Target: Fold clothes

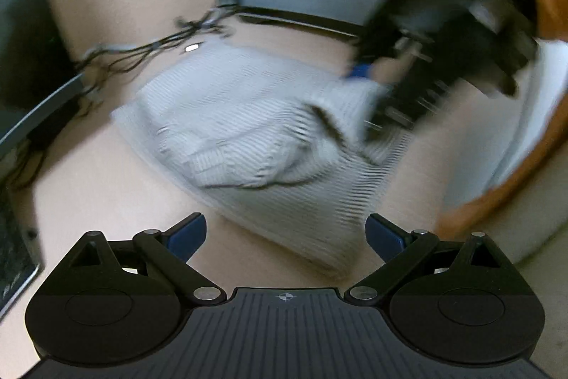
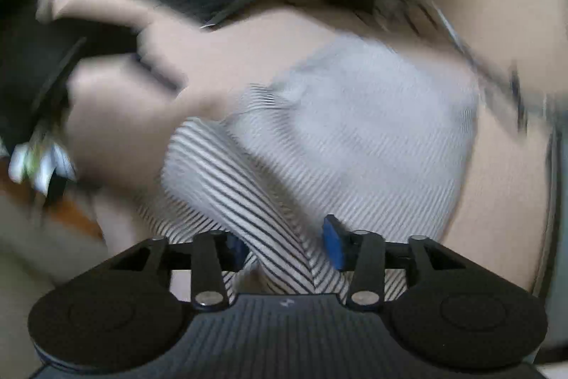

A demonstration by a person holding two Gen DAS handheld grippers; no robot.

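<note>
The striped garment, white with thin dark stripes, lies partly folded on the pale tabletop, a bunched layer sitting on top of a flatter one. Both views are smeared by motion blur, so fine creases are hard to read.

The left tool hangs above the near edge of the cloth with its blue pads spread wide and nothing between them. The right tool has a raised fold of the striped garment running up between its pads; they stand about half apart, with fabric filling the gap, but whether they actually pinch it I cannot tell. From the left wrist view the right tool shows at the far right edge of the cloth, close to or on it.

The fabric looks like a light, soft knit: it will drape and sag, slide easily over the smooth tabletop, and bunch if pushed. It seems best taken at a corner or hem edge, gripping all layers together, since a mid-panel pinch would likely lift only the top layer and spoil the fold.

A tangle of dark cables lies beyond the garment.
</note>
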